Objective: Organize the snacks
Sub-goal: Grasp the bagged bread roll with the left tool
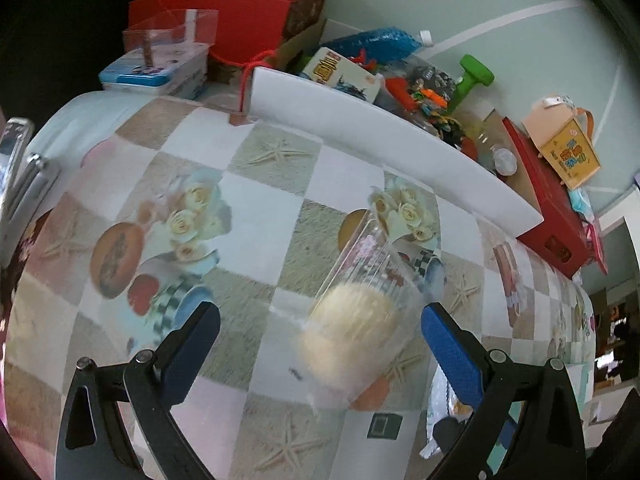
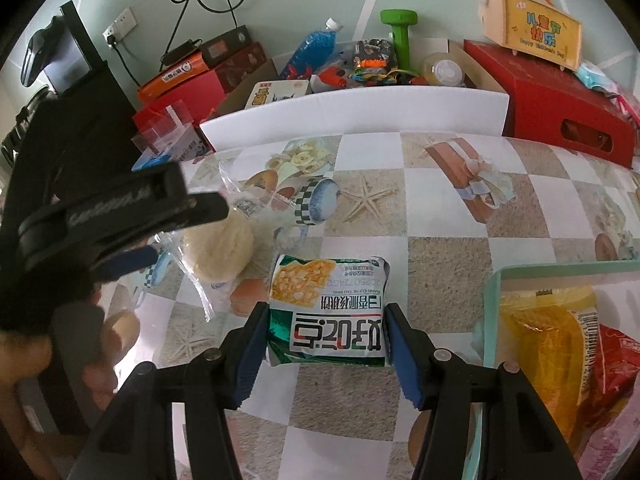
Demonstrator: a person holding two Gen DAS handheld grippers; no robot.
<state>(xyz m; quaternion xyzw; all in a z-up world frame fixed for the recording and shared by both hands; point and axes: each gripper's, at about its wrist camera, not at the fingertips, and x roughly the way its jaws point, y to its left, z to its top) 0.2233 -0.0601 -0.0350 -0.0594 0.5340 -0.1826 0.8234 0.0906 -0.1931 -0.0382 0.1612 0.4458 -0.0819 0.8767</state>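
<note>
A round pale cake in a clear wrapper (image 1: 352,320) lies on the patterned tablecloth, and it also shows in the right wrist view (image 2: 220,248). My left gripper (image 1: 320,340) is open, its blue pads standing wide on either side of the cake without touching it; it appears from the left in the other view (image 2: 180,232). A green and white snack packet (image 2: 328,312) sits low over the cloth. My right gripper (image 2: 326,344) is shut on it, one pad against each side. A mint tray (image 2: 492,292) at the right holds a yellow packet (image 2: 548,340) and a red packet (image 2: 616,364).
A white foam board (image 2: 360,112) stands along the back of the table. Behind it are red boxes (image 2: 560,80), a green dumbbell (image 2: 400,36), a blue bottle (image 2: 308,48) and toys. A clear plastic box (image 1: 168,36) stands at the back left. A hand (image 2: 24,356) holds the left gripper.
</note>
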